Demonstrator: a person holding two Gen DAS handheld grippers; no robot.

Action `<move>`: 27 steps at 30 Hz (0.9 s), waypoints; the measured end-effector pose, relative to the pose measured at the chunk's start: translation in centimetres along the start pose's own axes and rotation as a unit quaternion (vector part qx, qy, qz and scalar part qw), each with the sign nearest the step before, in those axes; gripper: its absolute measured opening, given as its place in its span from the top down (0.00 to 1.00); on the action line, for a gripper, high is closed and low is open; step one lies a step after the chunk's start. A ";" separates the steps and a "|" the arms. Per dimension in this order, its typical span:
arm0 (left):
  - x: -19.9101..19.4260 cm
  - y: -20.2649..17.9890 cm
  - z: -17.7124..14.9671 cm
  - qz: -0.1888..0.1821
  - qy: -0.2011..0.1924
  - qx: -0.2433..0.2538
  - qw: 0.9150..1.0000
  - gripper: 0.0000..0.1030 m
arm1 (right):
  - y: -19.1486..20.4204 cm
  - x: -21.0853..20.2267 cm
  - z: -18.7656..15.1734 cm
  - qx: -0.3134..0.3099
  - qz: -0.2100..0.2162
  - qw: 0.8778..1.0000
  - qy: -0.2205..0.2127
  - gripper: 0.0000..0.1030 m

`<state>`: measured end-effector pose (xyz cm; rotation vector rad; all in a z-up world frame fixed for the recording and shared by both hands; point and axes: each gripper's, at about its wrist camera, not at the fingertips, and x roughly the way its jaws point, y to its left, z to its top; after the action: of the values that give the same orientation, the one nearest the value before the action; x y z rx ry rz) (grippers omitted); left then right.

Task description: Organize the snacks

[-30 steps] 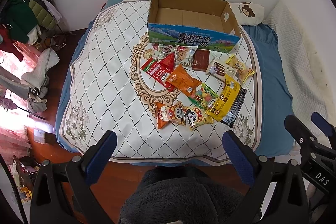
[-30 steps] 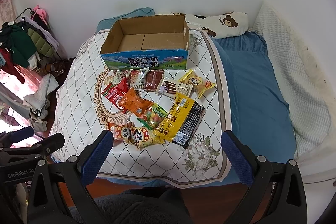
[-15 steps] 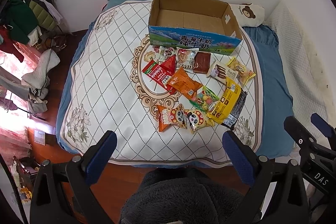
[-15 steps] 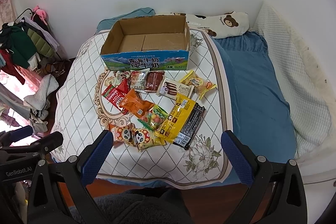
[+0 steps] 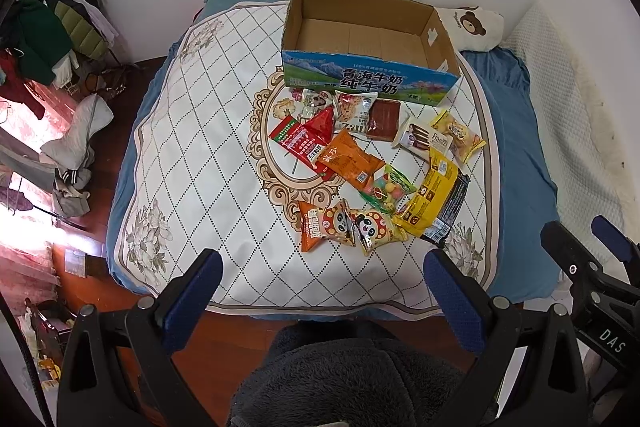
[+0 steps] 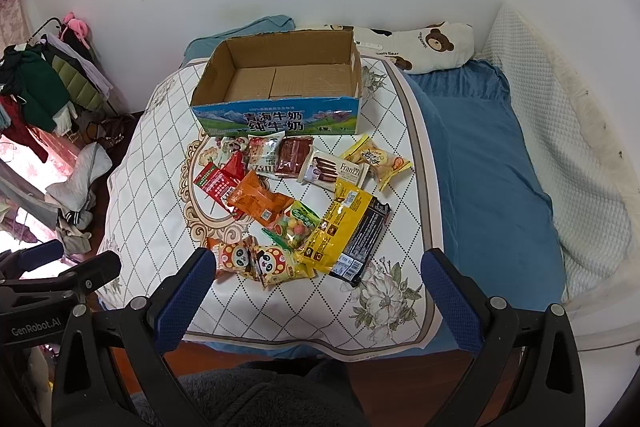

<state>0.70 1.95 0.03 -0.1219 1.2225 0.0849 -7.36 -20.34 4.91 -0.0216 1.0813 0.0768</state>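
Note:
An empty open cardboard box (image 5: 362, 39) (image 6: 280, 83) with a blue printed front stands on the patterned bed cover. Several snack packets lie in front of it: an orange packet (image 5: 348, 159) (image 6: 260, 201), a red packet (image 5: 298, 139), two panda packets (image 5: 348, 225) (image 6: 256, 259), a long yellow packet (image 5: 434, 193) (image 6: 340, 227), a Franzzi packet (image 6: 336, 171). My left gripper (image 5: 322, 275) is open and empty, held near the bed's front edge. My right gripper (image 6: 316, 275) is open and empty, just short of the panda packets.
The white diamond-pattern cover (image 5: 192, 131) lies over a blue bed (image 6: 480, 163). A bear pillow (image 6: 424, 43) rests at the wall. Clothes on a rack (image 5: 44, 39) and on the wooden floor stand to the left. A white padded panel (image 6: 568, 131) lines the right side.
Both grippers have moved slightly forward toward the bed, so the snacks and box sit a little lower and closer in view. Both stay open and empty.

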 end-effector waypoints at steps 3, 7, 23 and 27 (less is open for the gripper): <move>0.0 0.0 0.0 -0.001 0.000 0.000 1.000 0.00 | 0.1 0.0 0.1 0.000 0.000 1.000 0.000 0.00; -0.1 -0.1 0.0 -0.001 0.000 0.000 1.000 0.00 | 0.0 0.0 0.1 0.001 0.001 1.000 0.000 0.00; -0.3 -0.1 -0.1 -0.001 -0.005 -0.001 1.000 0.00 | 0.1 -0.2 0.3 0.002 0.004 1.000 -0.001 0.00; -0.3 -0.2 -0.2 -0.002 -0.007 -0.002 1.000 0.00 | -0.1 -0.5 0.4 0.003 0.006 1.000 -0.004 0.00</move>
<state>0.39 1.76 0.27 -0.1264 1.2089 0.0843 -7.24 -20.41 5.50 -0.0097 1.0739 0.0841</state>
